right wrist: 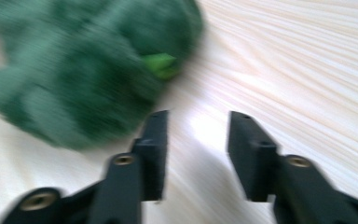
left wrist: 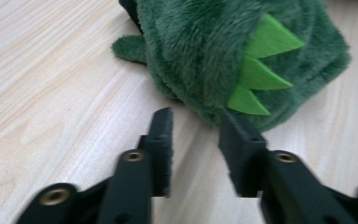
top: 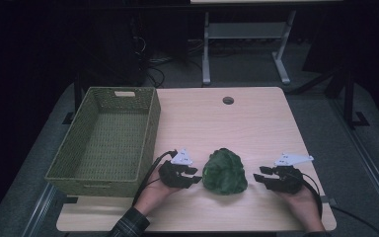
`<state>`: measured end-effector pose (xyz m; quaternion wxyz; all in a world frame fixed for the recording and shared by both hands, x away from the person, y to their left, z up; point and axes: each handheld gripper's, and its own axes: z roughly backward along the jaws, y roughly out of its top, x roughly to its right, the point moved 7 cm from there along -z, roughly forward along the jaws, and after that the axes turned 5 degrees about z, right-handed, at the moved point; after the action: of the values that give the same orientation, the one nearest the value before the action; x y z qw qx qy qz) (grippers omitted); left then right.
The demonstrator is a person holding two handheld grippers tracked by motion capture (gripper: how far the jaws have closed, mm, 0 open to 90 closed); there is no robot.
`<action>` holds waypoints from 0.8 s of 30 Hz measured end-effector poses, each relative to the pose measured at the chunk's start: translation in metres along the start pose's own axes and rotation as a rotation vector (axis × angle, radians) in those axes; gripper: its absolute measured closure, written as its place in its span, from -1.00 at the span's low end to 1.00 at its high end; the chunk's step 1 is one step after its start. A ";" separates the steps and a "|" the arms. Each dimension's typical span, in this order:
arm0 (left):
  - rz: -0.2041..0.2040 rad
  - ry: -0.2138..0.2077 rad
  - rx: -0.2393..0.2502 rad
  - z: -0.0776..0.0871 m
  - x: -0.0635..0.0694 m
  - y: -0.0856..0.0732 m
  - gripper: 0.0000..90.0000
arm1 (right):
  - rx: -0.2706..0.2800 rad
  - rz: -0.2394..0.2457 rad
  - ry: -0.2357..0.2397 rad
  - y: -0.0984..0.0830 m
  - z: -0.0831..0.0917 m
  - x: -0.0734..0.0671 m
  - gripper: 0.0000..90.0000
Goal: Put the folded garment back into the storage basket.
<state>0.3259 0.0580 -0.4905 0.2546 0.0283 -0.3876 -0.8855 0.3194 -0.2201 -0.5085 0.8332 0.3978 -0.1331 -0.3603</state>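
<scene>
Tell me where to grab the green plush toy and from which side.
Take the green plush toy by its soft rounded body, one pair of tongs from each side: the left tongs and right tongs already flank it, open. It lies as a wide lump on the table, likely too broad for one pair.

Dim light falls on the bench (top: 256,123) in the high view, the room beyond its far edge nearly black. The left gripper view is bright and fairly sharp, with a pale sheen on the wood beside the green plush toy (left wrist: 223,51). Motion blur smears the toy in the right gripper view.
</scene>
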 end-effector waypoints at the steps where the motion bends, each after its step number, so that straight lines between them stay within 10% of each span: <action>1: -0.003 0.002 -0.006 0.001 0.000 0.000 0.16 | 0.000 -0.008 -0.020 -0.004 0.002 0.005 0.06; 10: -0.036 -0.045 0.007 0.000 0.010 0.008 -0.42 | -0.039 -0.069 -0.137 -0.017 -0.004 0.033 -0.65; 24: -0.133 -0.082 0.032 -0.015 0.018 0.035 -0.61 | -0.057 -0.043 -0.195 -0.018 -0.010 0.036 -0.75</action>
<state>0.3288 0.0191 -0.4738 0.1787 0.0219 -0.4092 -0.8945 0.3413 -0.2475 -0.5313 0.8193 0.3399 -0.1949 -0.4186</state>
